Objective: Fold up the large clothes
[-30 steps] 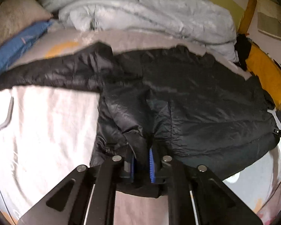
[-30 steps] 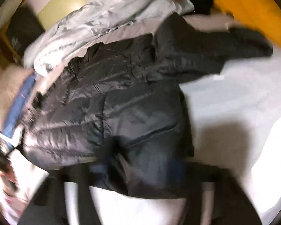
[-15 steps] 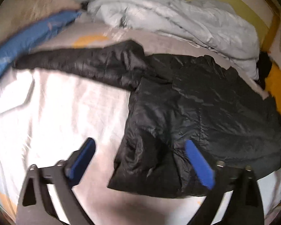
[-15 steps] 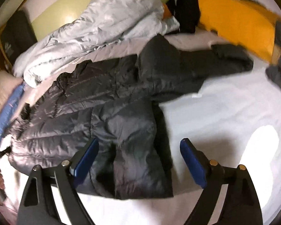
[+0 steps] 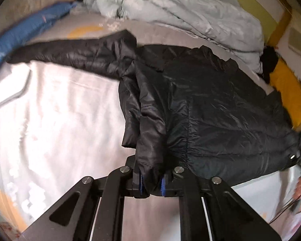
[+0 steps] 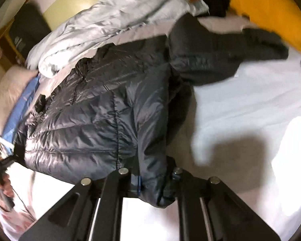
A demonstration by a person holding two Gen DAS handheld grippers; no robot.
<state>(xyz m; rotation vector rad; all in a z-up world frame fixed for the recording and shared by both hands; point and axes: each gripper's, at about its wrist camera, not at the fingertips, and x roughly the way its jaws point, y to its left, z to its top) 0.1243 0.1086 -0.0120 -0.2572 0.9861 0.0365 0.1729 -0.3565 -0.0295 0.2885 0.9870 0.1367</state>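
A black puffer jacket (image 5: 210,110) lies flat on the bed with its hem toward me. One sleeve (image 5: 70,54) stretches left in the left wrist view. The other sleeve (image 6: 220,60) reaches right in the right wrist view, where the jacket (image 6: 90,120) fills the middle. My left gripper (image 5: 151,182) is closing its jaws on the hem's left corner; a fold of fabric sits squeezed between the blue pads. My right gripper (image 6: 155,184) is closing its jaws on the hem's right corner, and the fabric hides one pad.
The white bed sheet (image 5: 60,110) spreads around the jacket. A grey duvet (image 5: 170,10) is heaped at the far side. A blue pillow (image 5: 26,30) lies far left and a yellow pillow (image 6: 271,6) far right. A hand (image 6: 2,184) shows at the frame edge.
Both grippers let go of the hem and stood wide open half a second ago. Now both have shut on the jacket's hem corners again, the left one having shifted sideways.
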